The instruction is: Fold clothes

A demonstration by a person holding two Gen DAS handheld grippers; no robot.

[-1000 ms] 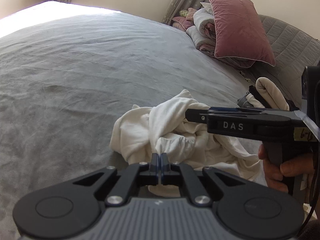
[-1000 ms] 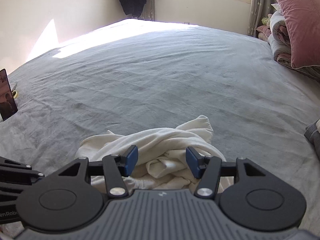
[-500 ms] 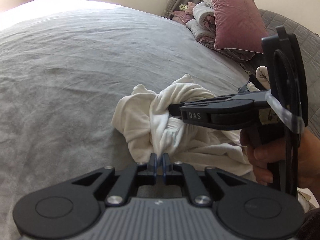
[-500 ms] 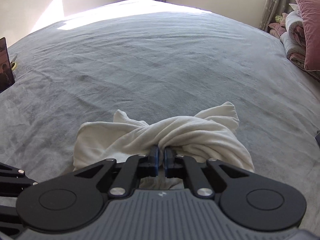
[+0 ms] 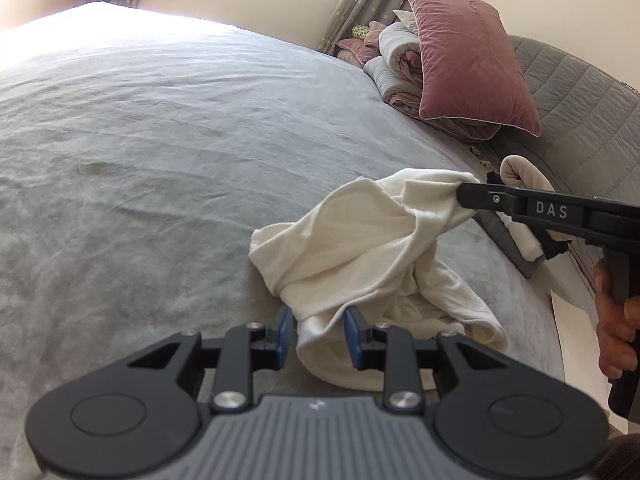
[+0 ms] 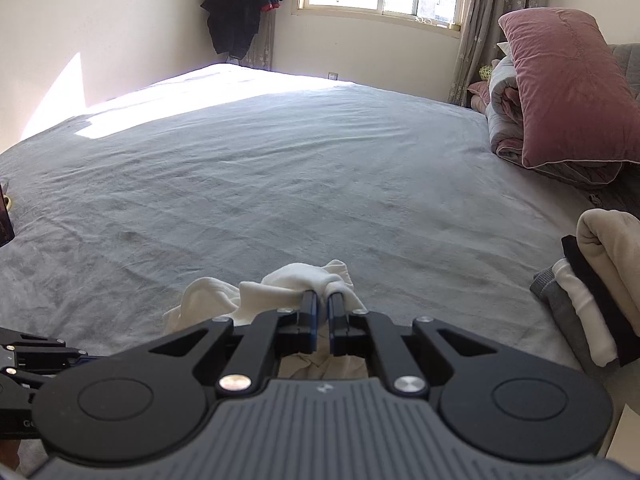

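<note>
Pinching white garment (image 5: 360, 240) | right hand-held gripper (image 6: 323, 305) (raised) | left hand-held gripper (image 5: 318, 334) agape

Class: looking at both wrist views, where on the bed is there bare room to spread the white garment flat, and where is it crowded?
Bare grey bed cover runs from the white garment to the window wall and the left edge. Crowded: the pink pillow on rolled bedding along the headboard side, and the folded clothes stack to the right. The right gripper pinches the garment; the left gripper is open.
</note>
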